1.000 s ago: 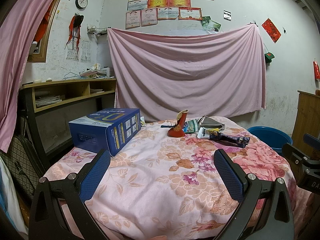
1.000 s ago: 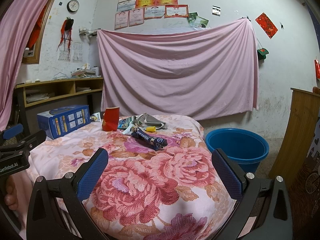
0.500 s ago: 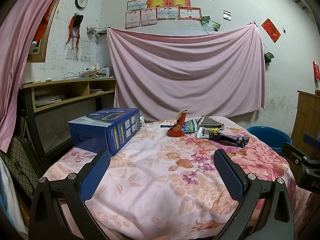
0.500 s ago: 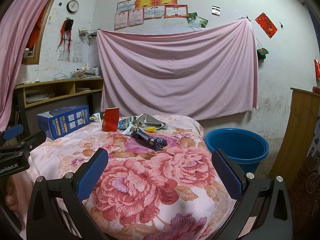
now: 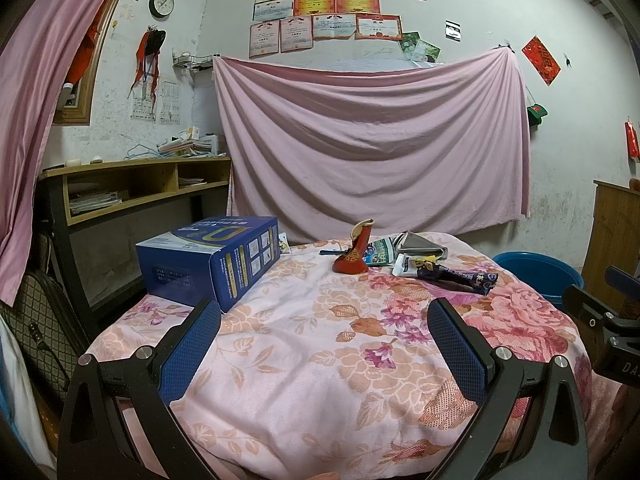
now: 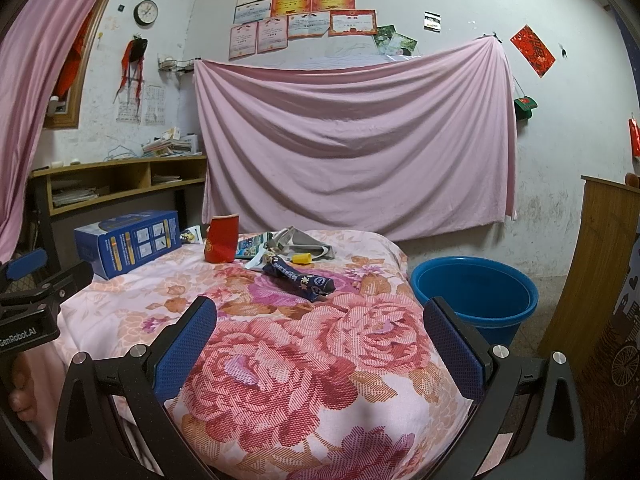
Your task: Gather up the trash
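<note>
Trash lies at the far side of a table with a floral cloth [image 5: 312,360]: a crushed red paper cup [image 5: 354,254] [image 6: 221,240], a dark blue wrapper [image 5: 456,276] [image 6: 298,276], a white wrapper [image 5: 404,265], a grey pouch [image 6: 304,242] and a small yellow cap [image 6: 302,258]. A blue bucket [image 6: 474,294] stands on the floor to the right of the table. My left gripper [image 5: 324,320] and right gripper [image 6: 320,318] are both open and empty, near the table's front edge, well short of the trash.
A blue cardboard box [image 5: 212,258] sits on the table's left side. A wooden shelf unit [image 5: 132,188] stands at the left wall. A wooden cabinet [image 6: 600,264] stands at the right. A pink sheet [image 5: 372,144] hangs on the back wall.
</note>
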A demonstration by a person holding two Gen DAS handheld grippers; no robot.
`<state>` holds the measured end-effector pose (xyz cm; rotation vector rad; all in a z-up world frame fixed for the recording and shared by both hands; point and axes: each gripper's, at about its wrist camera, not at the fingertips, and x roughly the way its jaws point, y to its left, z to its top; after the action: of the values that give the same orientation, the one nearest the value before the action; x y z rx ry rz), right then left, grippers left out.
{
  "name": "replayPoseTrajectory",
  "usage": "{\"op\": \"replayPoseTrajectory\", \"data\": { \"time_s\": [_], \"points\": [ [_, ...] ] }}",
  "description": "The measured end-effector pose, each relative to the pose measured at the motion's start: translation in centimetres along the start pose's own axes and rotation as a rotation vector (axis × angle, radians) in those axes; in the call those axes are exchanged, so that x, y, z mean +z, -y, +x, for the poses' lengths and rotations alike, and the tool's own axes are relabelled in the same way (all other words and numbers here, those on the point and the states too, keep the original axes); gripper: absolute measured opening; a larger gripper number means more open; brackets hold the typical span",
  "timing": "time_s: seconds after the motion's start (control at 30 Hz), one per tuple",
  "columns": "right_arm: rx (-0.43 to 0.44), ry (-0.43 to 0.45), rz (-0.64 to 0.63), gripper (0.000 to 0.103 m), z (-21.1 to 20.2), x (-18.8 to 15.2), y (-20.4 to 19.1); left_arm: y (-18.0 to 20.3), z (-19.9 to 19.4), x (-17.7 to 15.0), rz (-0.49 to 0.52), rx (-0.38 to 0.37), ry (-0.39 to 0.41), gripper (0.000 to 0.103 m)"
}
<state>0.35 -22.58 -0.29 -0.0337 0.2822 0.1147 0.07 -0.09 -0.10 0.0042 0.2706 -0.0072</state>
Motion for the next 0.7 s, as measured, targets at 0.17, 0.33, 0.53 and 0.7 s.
{"op": "replayPoseTrajectory", "data": {
  "time_s": [0.17, 0.33, 0.53, 0.7],
  "points": [
    [0.000, 0.000, 0.000, 0.103, 0.03, -0.02, -0.07, 0.00, 0.00, 0.00, 0.000, 0.000, 0.000, 0.101],
    [0.000, 0.000, 0.000, 0.103, 0.01, -0.04, -0.14, -0.01, -0.01, 0.01, 0.000, -0.001, 0.000, 0.101],
    [0.000, 0.000, 0.000, 0.103, -0.02, -0.07, -0.24, 0.00, 0.00, 0.00, 0.000, 0.000, 0.000, 0.101],
    [0.000, 0.000, 0.000, 0.103, -0.04, -0.06, -0.22, -0.01, -0.01, 0.00, 0.000, 0.000, 0.000, 0.101]
  ]
}}
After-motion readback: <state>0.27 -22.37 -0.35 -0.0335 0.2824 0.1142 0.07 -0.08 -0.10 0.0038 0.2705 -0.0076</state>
